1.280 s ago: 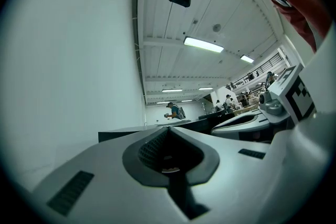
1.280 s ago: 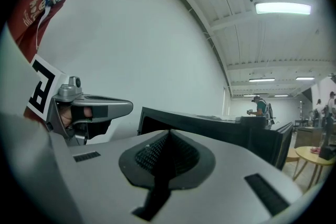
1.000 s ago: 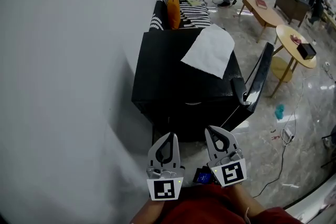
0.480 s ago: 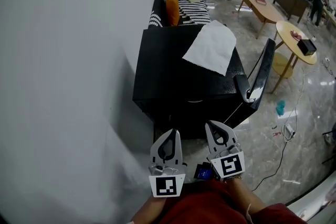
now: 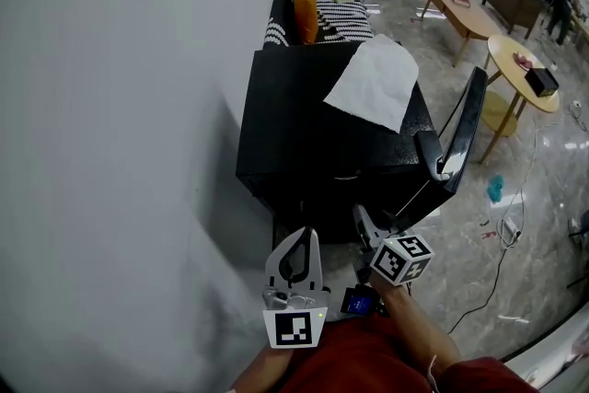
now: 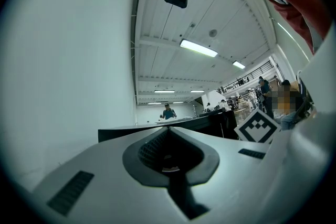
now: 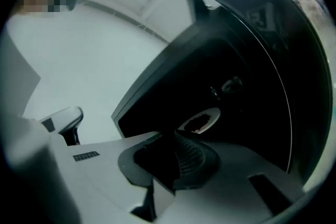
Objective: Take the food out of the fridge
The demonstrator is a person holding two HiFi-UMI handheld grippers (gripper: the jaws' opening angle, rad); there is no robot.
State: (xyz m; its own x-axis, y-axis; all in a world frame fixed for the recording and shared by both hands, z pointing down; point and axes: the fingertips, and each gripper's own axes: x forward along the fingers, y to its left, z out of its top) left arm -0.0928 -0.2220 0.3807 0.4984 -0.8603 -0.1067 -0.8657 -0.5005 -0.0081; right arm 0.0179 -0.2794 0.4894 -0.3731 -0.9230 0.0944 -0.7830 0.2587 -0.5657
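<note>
Rolled sideways and nearer the squat glossy black fridge (image 5: 313, 124) at frame centre, the right gripper (image 5: 363, 224) is closed and empty, like the left gripper (image 5: 296, 242) at lower centre. The fridge's black door (image 5: 467, 120) stands open. A white plate of dark food (image 7: 201, 121) sits inside, untouched, so the removal has yet to be made.

a fridge (image 5: 322, 138) stands against the wall (image 5: 110, 106) at left, its door (image 5: 463, 133) open to the right and a sheet (image 5: 373, 83) lying on top. a sofa (image 5: 317, 14) sits behind it, low tables (image 5: 460, 14) to the right. a plate (image 7: 202, 120) rests inside. the left claw (image 5: 298, 239) and right claw (image 5: 361, 218) hang side by side before it.
</note>
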